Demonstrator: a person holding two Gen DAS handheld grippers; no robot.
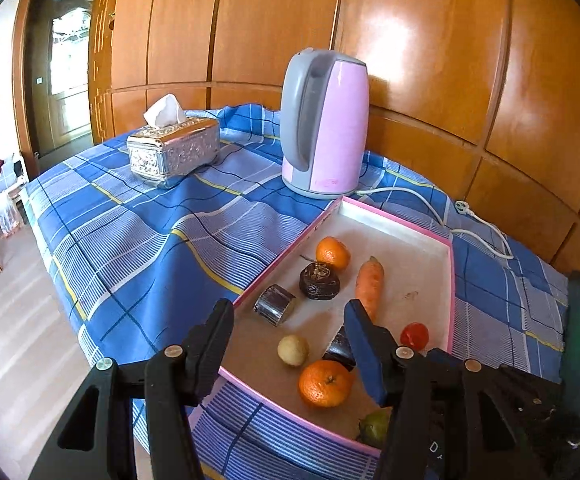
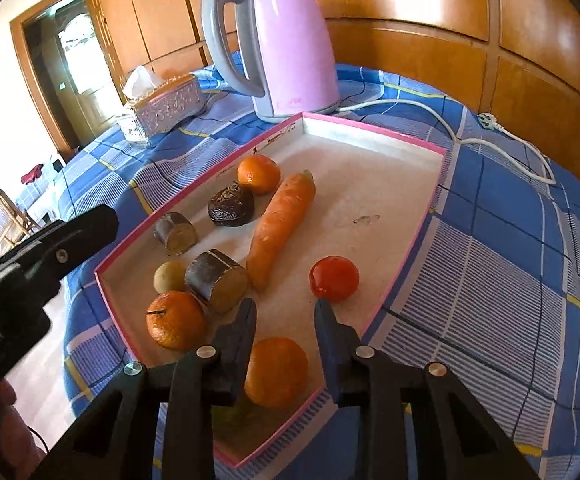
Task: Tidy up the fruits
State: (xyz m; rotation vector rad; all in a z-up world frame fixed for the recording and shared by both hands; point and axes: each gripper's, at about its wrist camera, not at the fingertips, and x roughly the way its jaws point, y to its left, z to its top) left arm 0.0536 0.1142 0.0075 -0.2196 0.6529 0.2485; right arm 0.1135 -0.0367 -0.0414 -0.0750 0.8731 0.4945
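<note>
Both hand-held grippers hang over the near end of a shallow pink-rimmed tray [image 2: 374, 128] on the blue checked tablecloth [image 1: 138, 216]. Left gripper [image 1: 286, 320] has its jaws spread wide with nothing between them, poised above the tray's near-left corner. Right gripper [image 2: 286, 312] is likewise parted and empty. Directly beneath it lies the nearest orange [image 2: 276, 372], with a tomato [image 2: 334, 278] just beyond its right finger, so it looks lined up over the near edge ready to take either one, though which cannot be told.

All the produce shown lies inside the tray, mostly along its left side:
- a second orange [image 2: 175, 320] near the near-left corner, touching a cut purple-skinned chunk [image 2: 216, 280] and just beside a small pale round fruit [image 2: 169, 277];
- another cut chunk [image 2: 176, 233] further along the left rim;
- a dark wrinkled round fruit [image 2: 231, 205] and a third orange [image 2: 259, 173] towards the far-left part;
- a carrot [image 2: 280, 224] lying lengthwise down the middle;
- a green fruit [image 1: 374, 426] at the near edge, mostly hidden by the grippers.

Everything being inside the tray fits either fruit already gathered there or a mixed lot waiting to be sorted out.

Beyond the far-left corner stand a pink electric kettle [image 1: 326, 124], its cord trailing past the far edge, and a silver tissue box [image 1: 172, 150], both well away from the working area.
</note>
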